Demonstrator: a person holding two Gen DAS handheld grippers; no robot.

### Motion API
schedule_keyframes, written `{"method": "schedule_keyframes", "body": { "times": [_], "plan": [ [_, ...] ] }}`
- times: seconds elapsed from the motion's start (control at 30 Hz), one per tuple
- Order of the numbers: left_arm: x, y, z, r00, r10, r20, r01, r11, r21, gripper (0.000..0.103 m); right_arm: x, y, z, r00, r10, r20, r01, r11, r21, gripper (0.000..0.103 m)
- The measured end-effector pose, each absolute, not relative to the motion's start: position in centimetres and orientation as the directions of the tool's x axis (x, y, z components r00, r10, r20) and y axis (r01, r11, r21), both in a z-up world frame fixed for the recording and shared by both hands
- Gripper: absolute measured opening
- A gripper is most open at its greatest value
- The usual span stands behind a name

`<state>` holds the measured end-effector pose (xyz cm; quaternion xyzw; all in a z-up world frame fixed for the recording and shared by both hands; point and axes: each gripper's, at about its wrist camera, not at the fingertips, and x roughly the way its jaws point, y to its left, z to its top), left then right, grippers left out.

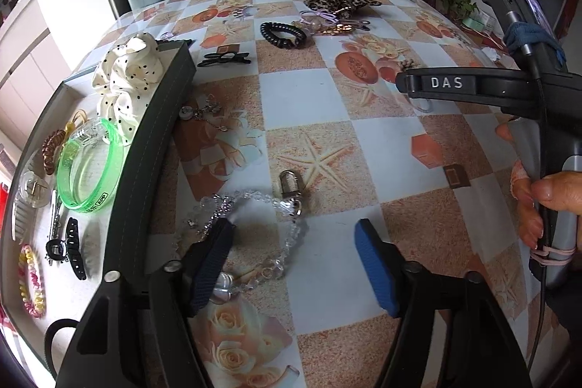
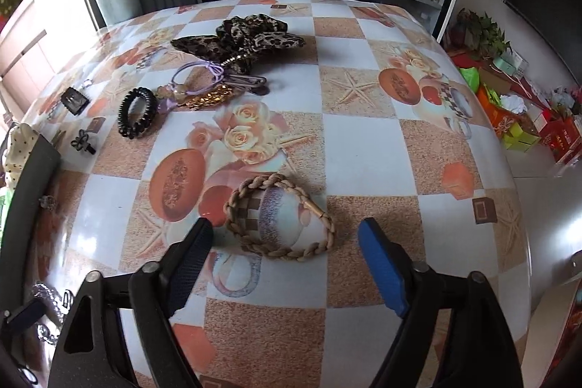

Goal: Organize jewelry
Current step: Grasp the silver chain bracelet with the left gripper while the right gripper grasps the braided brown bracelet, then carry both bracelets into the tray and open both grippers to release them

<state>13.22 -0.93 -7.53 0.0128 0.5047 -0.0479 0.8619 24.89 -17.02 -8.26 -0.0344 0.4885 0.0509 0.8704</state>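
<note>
My left gripper (image 1: 294, 235) is open and empty, low over a clear crystal bead chain with a metal clasp (image 1: 287, 202) that lies on the table between its fingers. A dark-rimmed tray (image 1: 152, 140) on the left holds a green bangle (image 1: 89, 170), a polka-dot scrunchie (image 1: 123, 86), clips and hair ties. My right gripper (image 2: 287, 231) is open and empty, with a braided tan bracelet (image 2: 280, 220) lying on the table between its fingertips. The right gripper also shows at the right in the left wrist view (image 1: 411, 84).
Further back lie a black coil hair tie (image 2: 137, 113), a leopard scrunchie (image 2: 240, 35), purple hair ties (image 2: 203, 75), a gold clip (image 2: 211, 99) and black clips (image 1: 223, 58). A charm chain (image 1: 203, 113) lies beside the tray. The table's right edge drops to floor clutter (image 2: 516, 119).
</note>
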Motion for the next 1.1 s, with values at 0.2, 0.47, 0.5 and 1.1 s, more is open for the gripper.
{"method": "schedule_keyframes", "body": {
  "times": [0.2, 0.47, 0.5, 1.1],
  "plan": [
    [12.8, -1.5, -7.2, 0.483, -0.094, -0.871, 0.127, 0.991, -0.037, 0.010, 23.9, -16.1, -7.7, 0.513, 0.060, -0.856, -0.142, 0.990, -0.015, 0.012],
    [11.4, -0.4, -5.7, 0.503, -0.174, -0.846, 0.148, 0.982, -0.114, 0.010, 21.2, -17.5, -6.5, 0.516, 0.140, -0.845, -0.112, 0.989, 0.096, 0.012],
    [11.1, -0.3, -5.2, 0.510, -0.181, -0.841, 0.151, 0.981, -0.120, 0.010, 20.7, -17.7, -6.3, 0.517, 0.153, -0.843, -0.112, 0.988, 0.110, 0.012],
    [6.1, 3.3, 0.9, 0.597, -0.244, -0.764, 0.187, 0.969, -0.163, 0.010, 12.3, -17.4, -3.1, 0.518, 0.313, -0.796, -0.149, 0.950, 0.276, 0.012]
  ]
}}
